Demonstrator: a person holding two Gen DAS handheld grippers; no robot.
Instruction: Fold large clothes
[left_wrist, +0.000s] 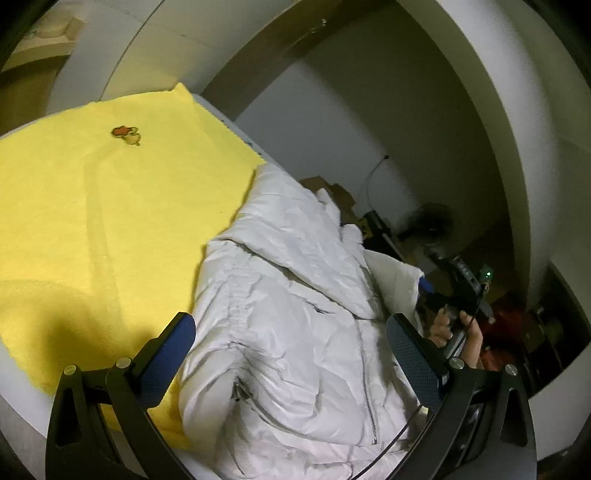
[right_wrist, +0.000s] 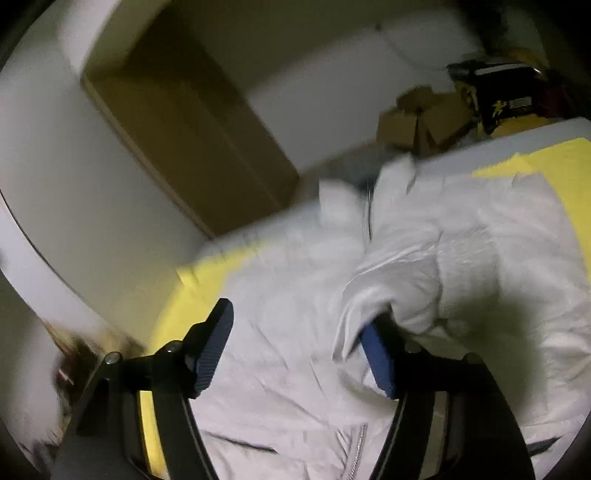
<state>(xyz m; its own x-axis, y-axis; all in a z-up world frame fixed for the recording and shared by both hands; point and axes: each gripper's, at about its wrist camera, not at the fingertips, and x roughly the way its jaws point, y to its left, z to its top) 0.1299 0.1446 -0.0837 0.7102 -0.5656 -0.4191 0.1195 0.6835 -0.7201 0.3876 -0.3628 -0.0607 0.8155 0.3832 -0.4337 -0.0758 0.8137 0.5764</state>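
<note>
Partly folded already, judging by the lie of the white puffer jacket (left_wrist: 295, 314): heaped and doubled over itself on the yellow cloth (left_wrist: 92, 221), one flap thrown across the chest, zip (left_wrist: 369, 406) showing down the front. Not yet a neat packet, though; sleeves and hem unsquared, a loose end hanging off the far edge of the yellow cloth toward the cardboard boxes (right_wrist: 417, 122). More folds and a final flattening probably left.

Left hand-held gripper (left_wrist: 291, 354) spread wide above the jacket's near part, nothing between the blue pads, no cloth pinched. Right hand-held gripper (right_wrist: 295, 354) likewise parted, jaws well apart; a fold of the jacket draped over the outer pad on the right but not clamped between the two. Seen also from the left wrist view at the jacket's far side, gripped by a person's hand (left_wrist: 454, 328).

Jacket shell thin, slick, faintly glossy, full of fine creases; padding underneath puffy and springy, likely to push a fold back open. Metal zip teeth stiff along one line. Yellow cloth matte, soft, fuzzy, flat over a white table (left_wrist: 22, 424), with a small red-and-yellow embroidered motif (left_wrist: 127, 134) well away from the jacket.
</note>
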